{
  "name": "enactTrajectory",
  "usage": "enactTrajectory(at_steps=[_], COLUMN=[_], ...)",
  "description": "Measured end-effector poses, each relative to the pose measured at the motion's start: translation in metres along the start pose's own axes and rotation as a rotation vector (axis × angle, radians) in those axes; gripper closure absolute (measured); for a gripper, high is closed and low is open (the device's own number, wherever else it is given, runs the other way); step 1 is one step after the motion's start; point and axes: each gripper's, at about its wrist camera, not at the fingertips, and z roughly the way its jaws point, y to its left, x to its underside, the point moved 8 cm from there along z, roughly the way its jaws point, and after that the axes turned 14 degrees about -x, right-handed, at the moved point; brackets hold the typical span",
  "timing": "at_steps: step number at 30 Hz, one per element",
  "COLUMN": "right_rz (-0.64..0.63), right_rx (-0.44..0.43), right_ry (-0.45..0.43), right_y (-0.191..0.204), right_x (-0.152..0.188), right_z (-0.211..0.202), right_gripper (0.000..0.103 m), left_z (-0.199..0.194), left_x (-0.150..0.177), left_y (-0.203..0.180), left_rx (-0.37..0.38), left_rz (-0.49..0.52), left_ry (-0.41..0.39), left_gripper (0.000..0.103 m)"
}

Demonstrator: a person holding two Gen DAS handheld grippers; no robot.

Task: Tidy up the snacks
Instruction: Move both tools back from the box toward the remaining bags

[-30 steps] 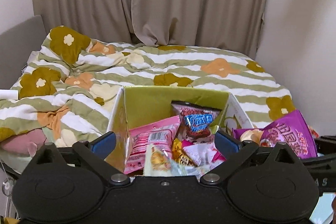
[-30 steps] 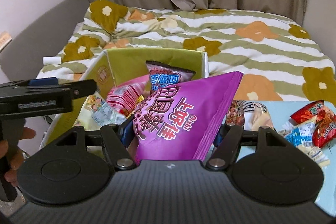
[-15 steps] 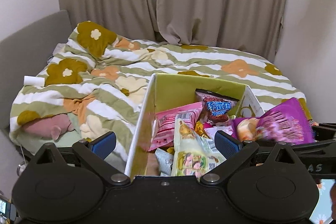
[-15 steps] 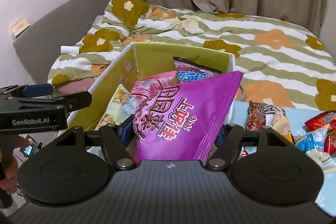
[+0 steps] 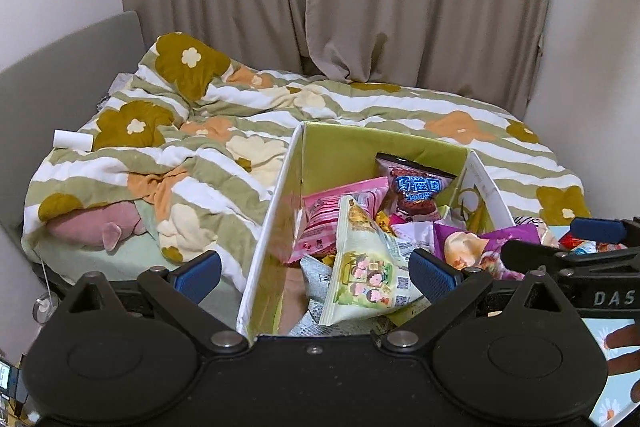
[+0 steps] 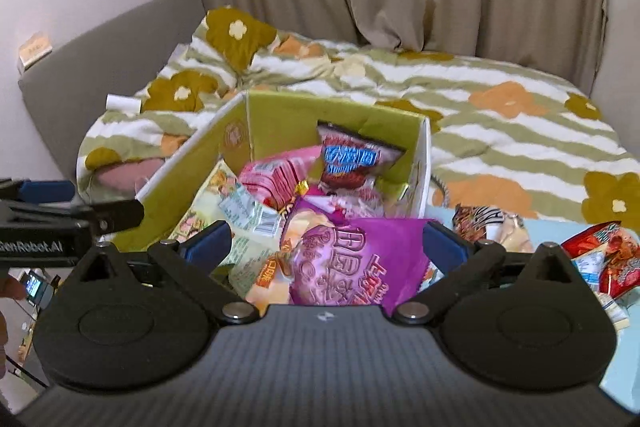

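In the left wrist view we hold our left gripper [image 5: 316,269] with its blue-padded jaws spread wide and nothing between them, hovering over the near left corner of the white cardboard box with a yellow-green lining [image 5: 267,227]. The box sits at the near edge of the bed, against the striped floral quilt [image 5: 248,131]. Inside it we see a pale green triangular snack packet [image 5: 366,267] at the near end, a pink snack bag [image 5: 340,215] behind it, a dark red bag with blue lettering [image 5: 416,191] leaning on the far wall, and the purple crinkled snack bag [image 5: 480,251] at the box's right wall. Our right gripper [image 5: 568,243] shows at the right edge, just beside that wall.

In the right wrist view our right gripper [image 6: 326,247] has its jaws wide apart, both pads clear of the purple bag [image 6: 352,259], which lies tilted on the heap at the near right of the box [image 6: 192,179]. The green packet [image 6: 224,223] fills the near left, the pink bag [image 6: 280,175] the middle, the red bag [image 6: 352,159] the far end. To the right of the box, loose red and white snack packets [image 6: 600,259] lie on a light blue surface [image 6: 624,367]. Our left gripper [image 6: 80,215] reaches in at the left, by the box's left wall.
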Motion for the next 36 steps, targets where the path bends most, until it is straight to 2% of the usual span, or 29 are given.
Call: enactTrajectory(at_steps=[12, 17, 21, 27, 36], right_rz=[0.022, 0.043, 0.079, 0.181, 0.198], right_rx=[0.038, 0.063, 0.08, 0.079, 0.144], right_ry=[-0.083, -0.102, -0.117, -0.114, -0.077], right_y=[0.003, -0.011, -0.038, -0.099, -0.179], right_x=[0.003, 0.003, 0.004, 0.012, 0.03], right_z=[-0.036, -0.057, -0.078, -0.112, -0.145], right_gripper=[0.0, 0.0, 0.0, 0.0, 0.0], left_z=[-0.02, -0.033, -0.045, -0.064, -0.083], left_x=[-0.003, -0.007, -0.006, -0.007, 0.014], left_y=[-0.017, -0.033, -0.058, -0.11, -0.199], left_rx=[0.057, 0.07, 0.078, 0.103, 0.123], left_rz=[0.041, 0.05, 0.063, 0.067, 0.12], left_ry=[-0.056, -0.078, -0.087, -0.092, -0.077], left_gripper=[0.001, 0.001, 0.001, 0.001, 0.001])
